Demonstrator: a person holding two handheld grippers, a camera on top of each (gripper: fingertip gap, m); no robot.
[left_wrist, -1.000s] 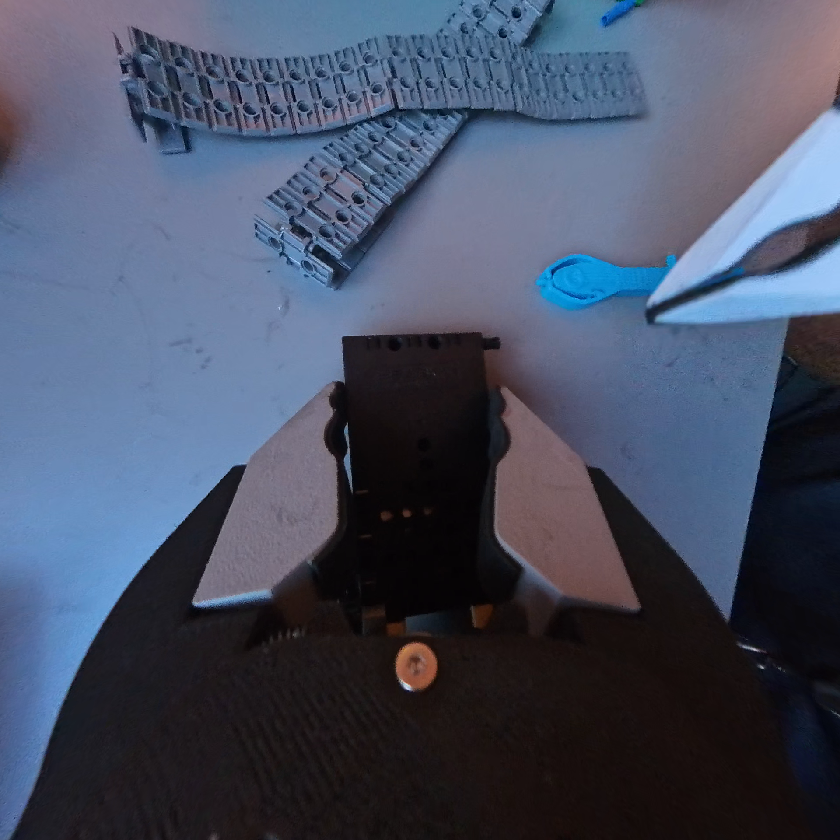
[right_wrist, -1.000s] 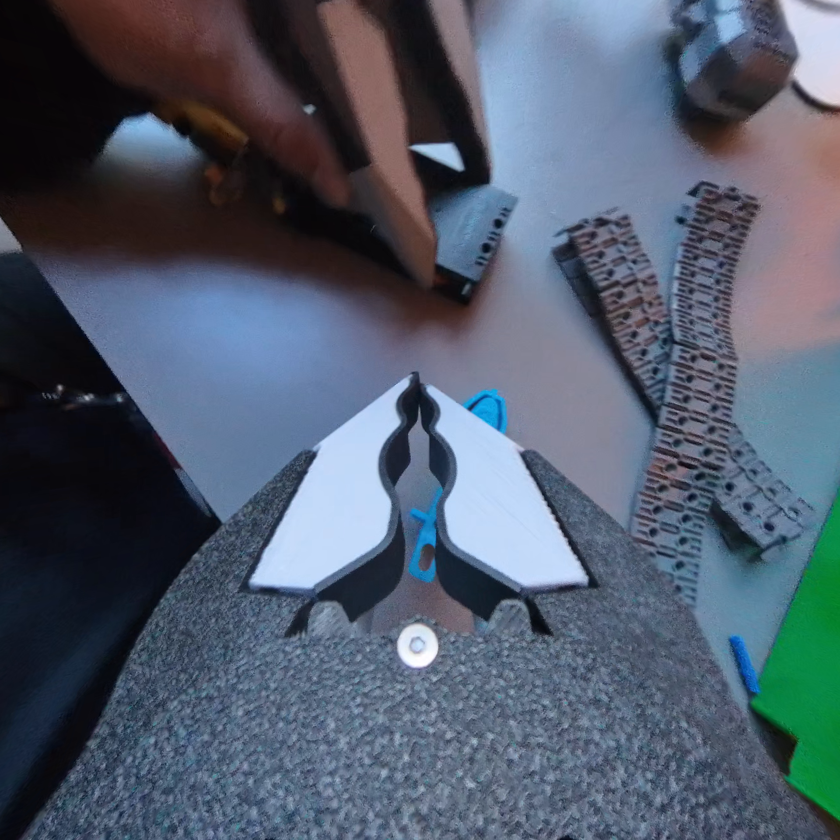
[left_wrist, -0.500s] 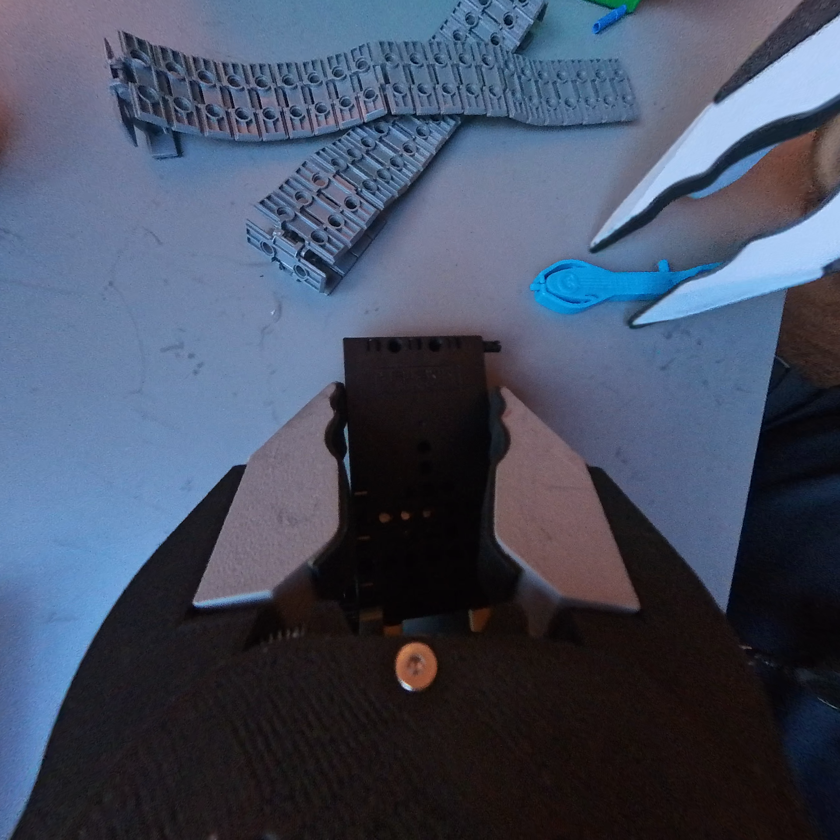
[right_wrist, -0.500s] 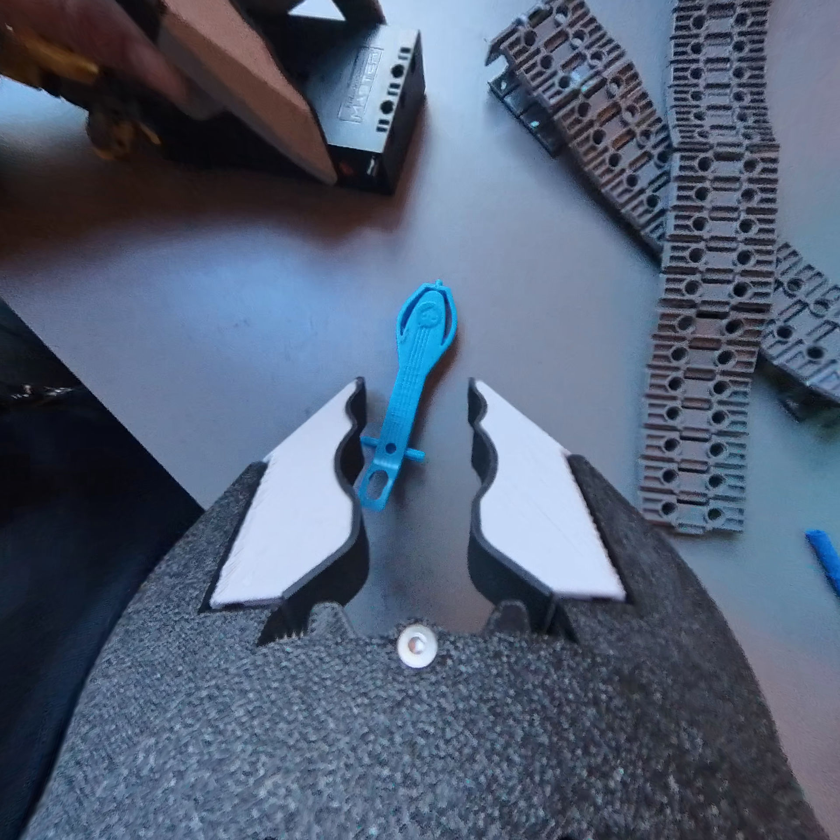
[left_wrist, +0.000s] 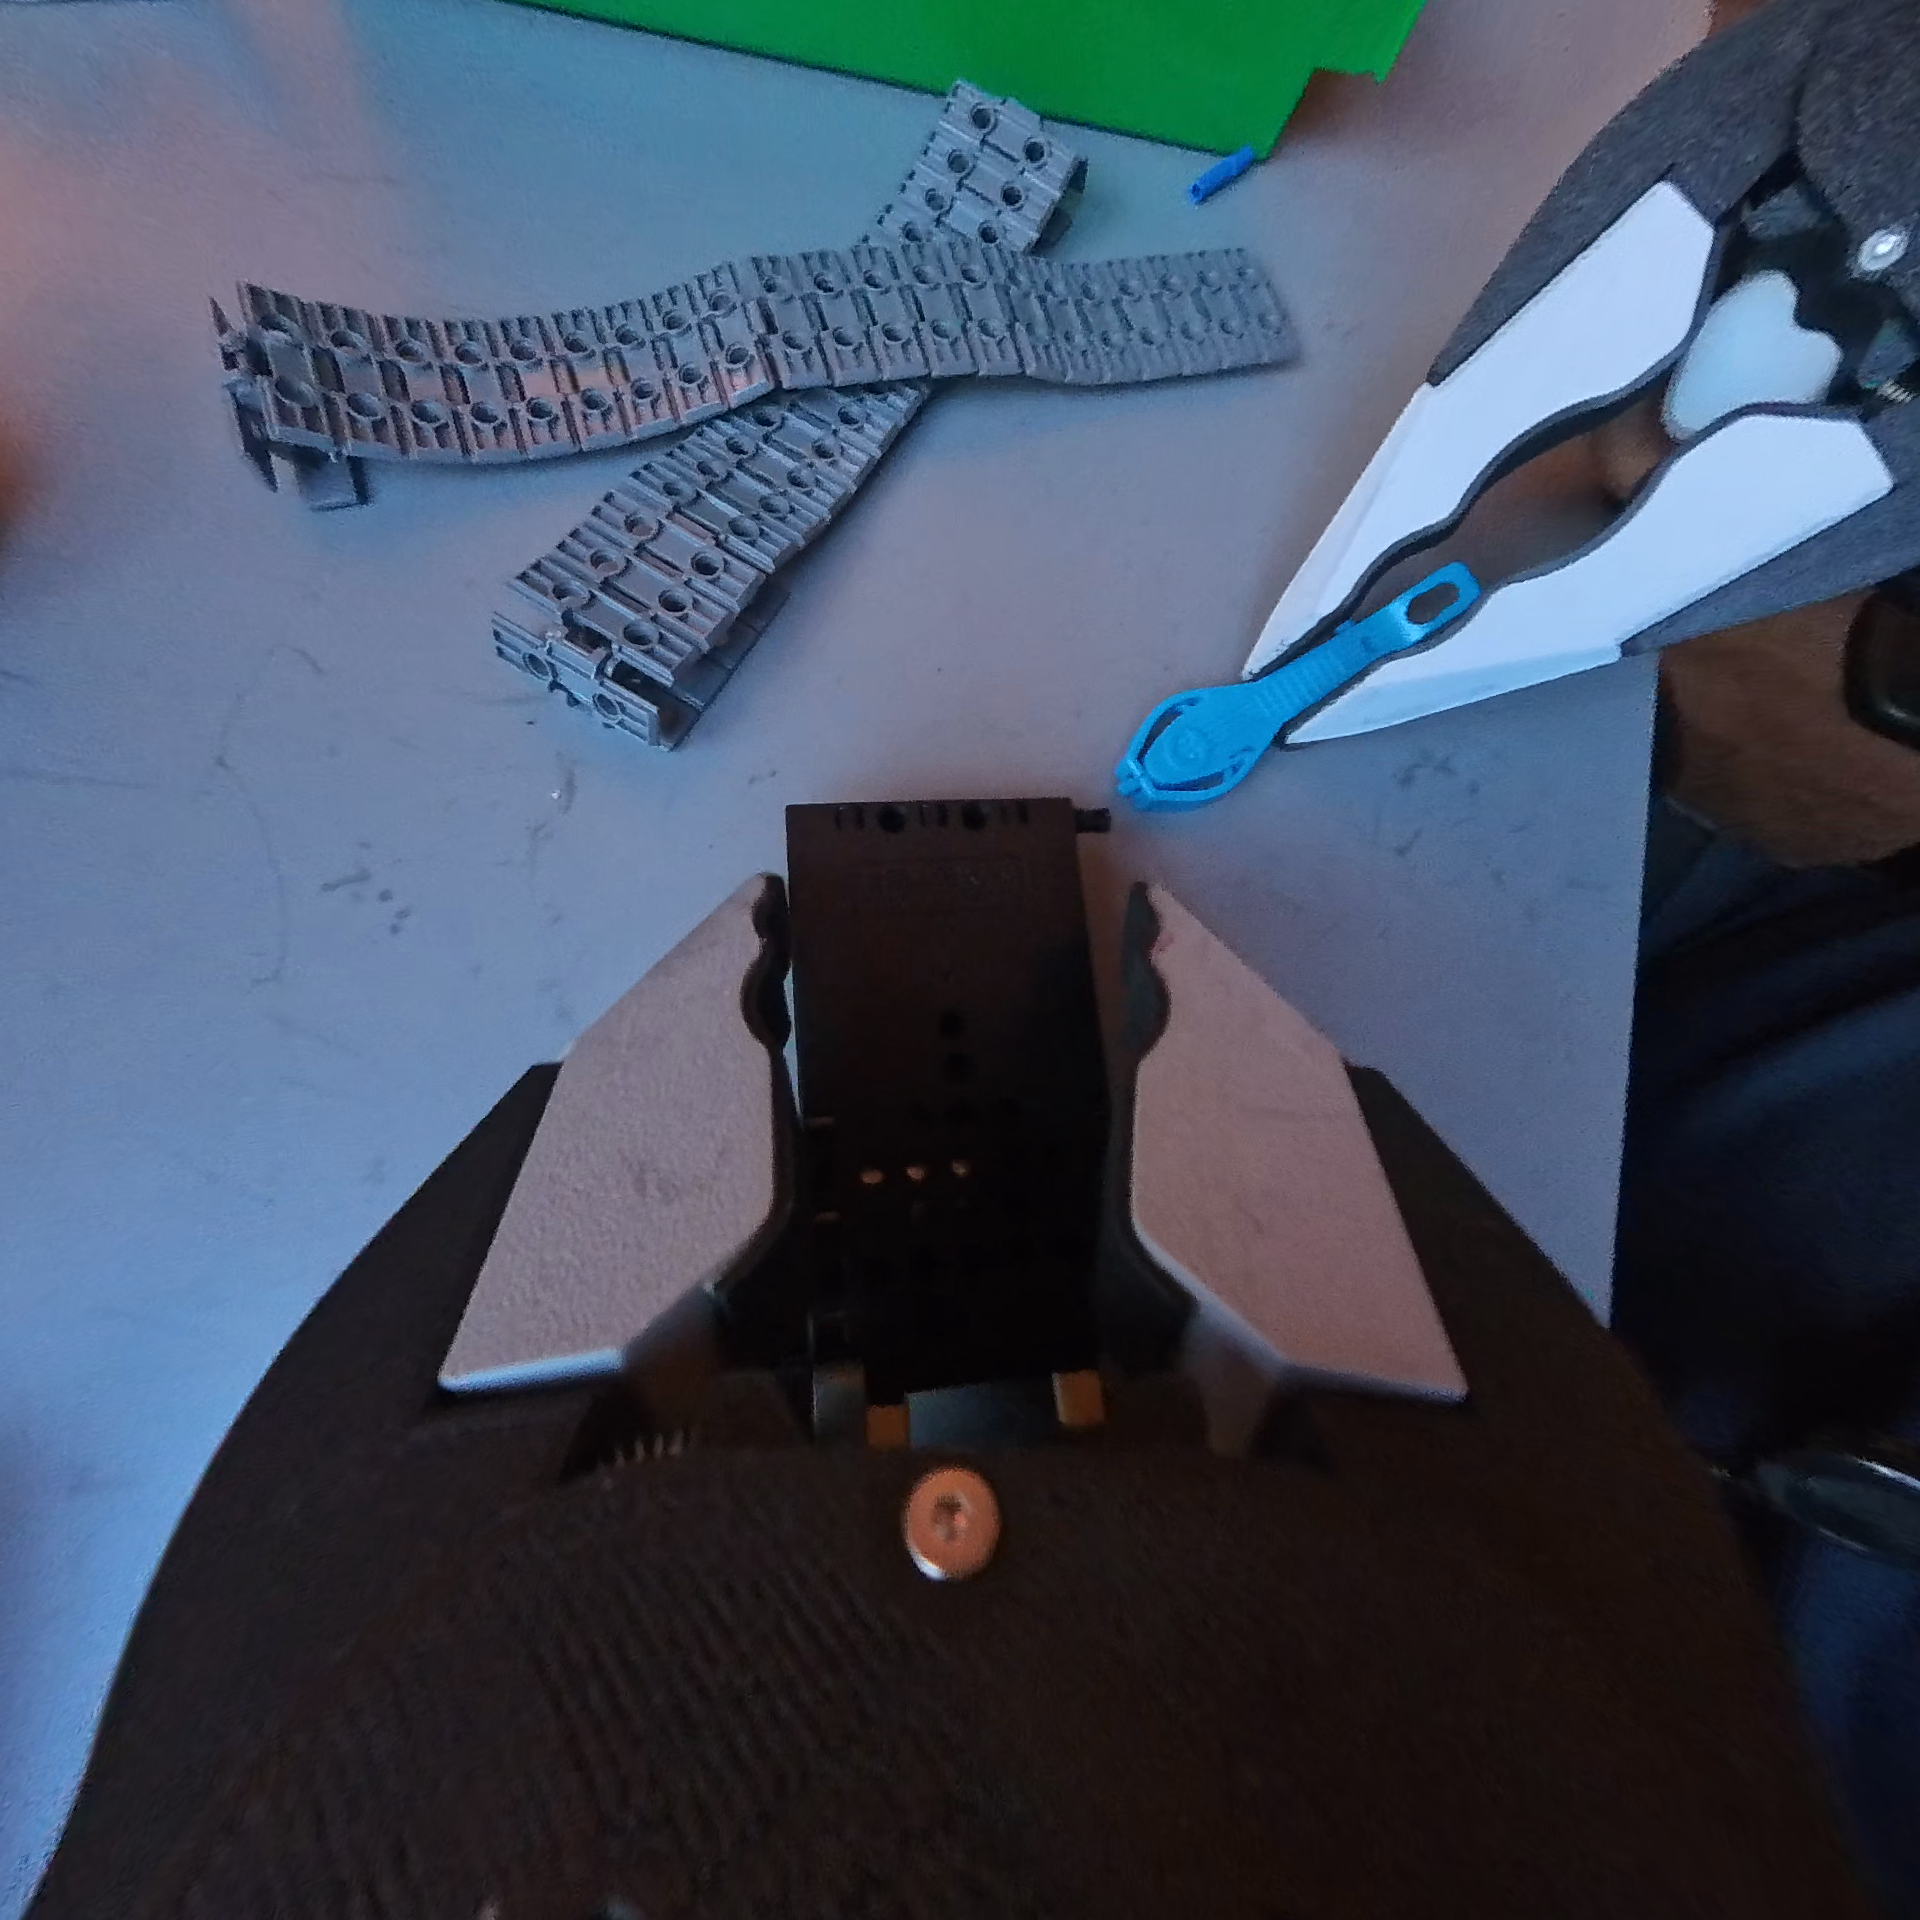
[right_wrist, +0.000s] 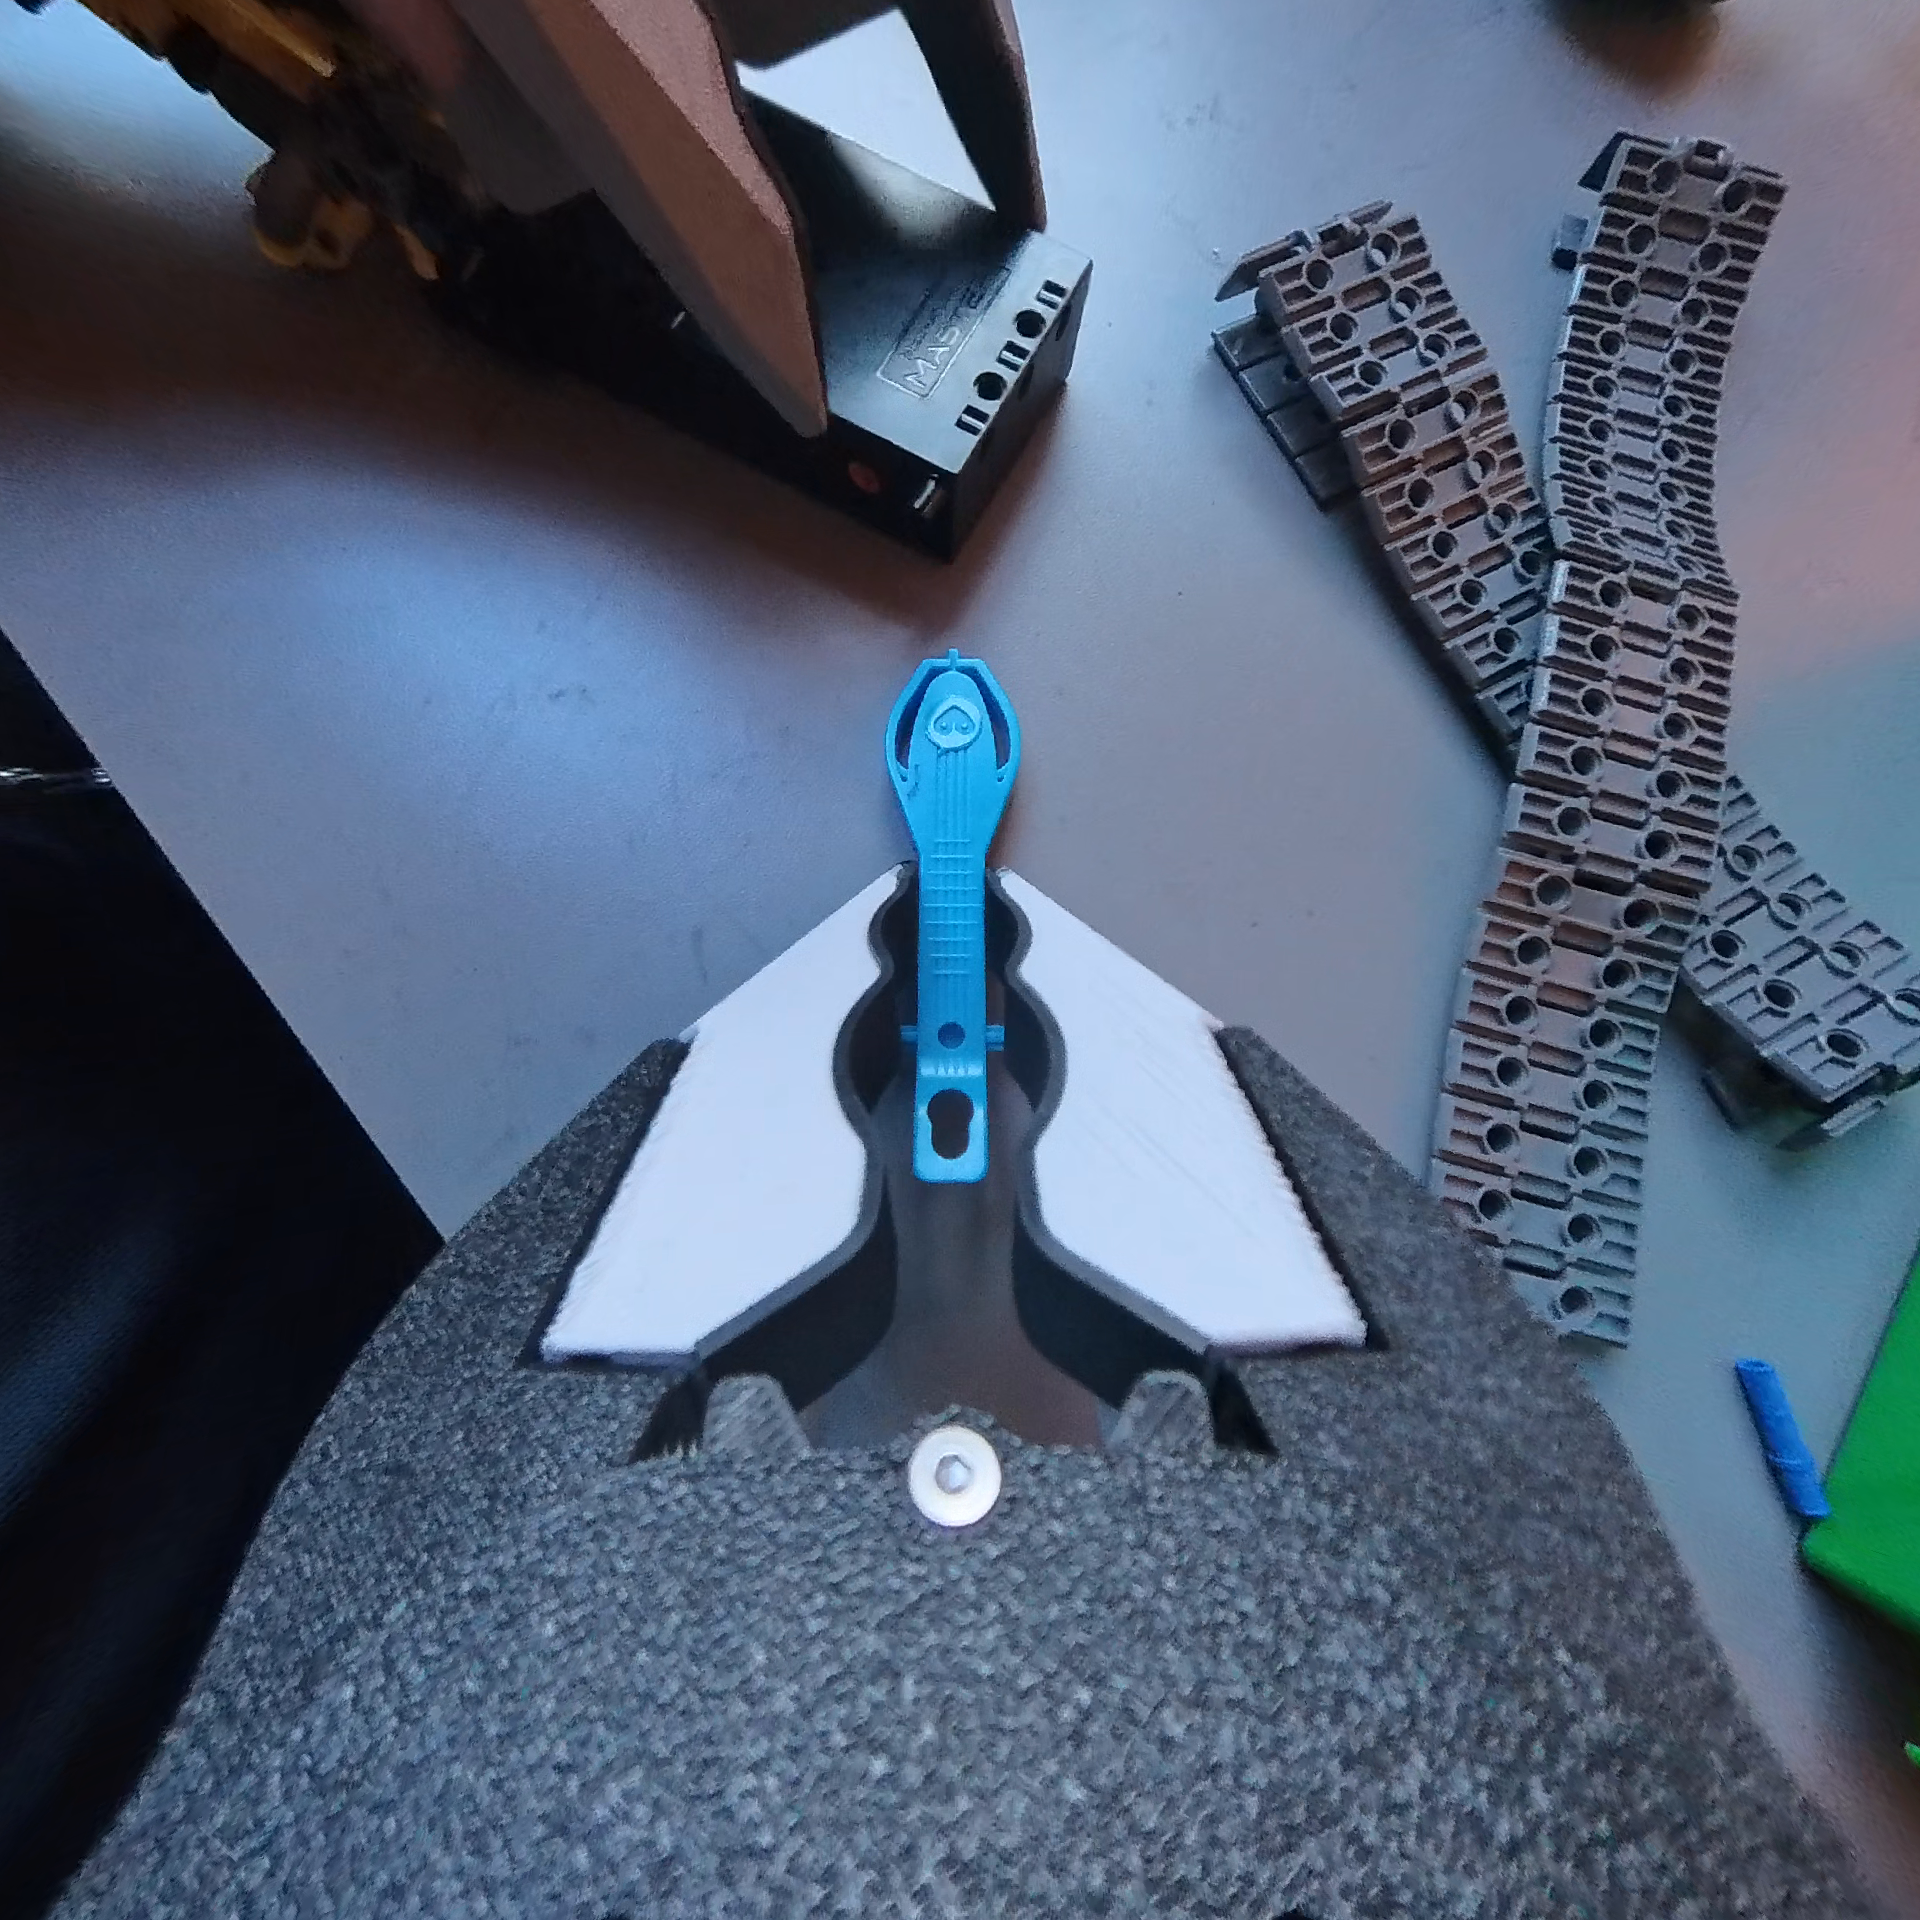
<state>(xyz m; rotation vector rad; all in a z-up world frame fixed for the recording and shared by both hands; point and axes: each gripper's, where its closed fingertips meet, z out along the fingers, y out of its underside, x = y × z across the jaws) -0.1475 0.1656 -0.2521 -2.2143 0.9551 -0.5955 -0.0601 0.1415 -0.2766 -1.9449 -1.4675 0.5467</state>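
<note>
My left gripper (left_wrist: 951, 894) is shut on a black rectangular block (left_wrist: 940, 997) that rests on the grey table; the block also shows in the right wrist view (right_wrist: 966, 384) between the left fingers (right_wrist: 748, 270). My right gripper (right_wrist: 951, 878) is shut on the ribbed shaft of a blue key-shaped plastic tool (right_wrist: 948, 821). The tool's round head sticks out past the fingertips. In the left wrist view the right gripper (left_wrist: 1273, 701) comes in from the right, and the tool's head (left_wrist: 1184, 748) lies just beside the block's far right corner.
Crossed grey track-link strips (left_wrist: 748, 343) lie beyond the block, on the right in the right wrist view (right_wrist: 1600, 831). A green plate (left_wrist: 1039, 52) and a small blue pin (left_wrist: 1221, 175) lie behind them. The table edge (left_wrist: 1642, 935) runs close on the right.
My right gripper was shut and empty, opened around the blue tool, and has now closed on its shaft. My left gripper still holds the black block in the same place.
</note>
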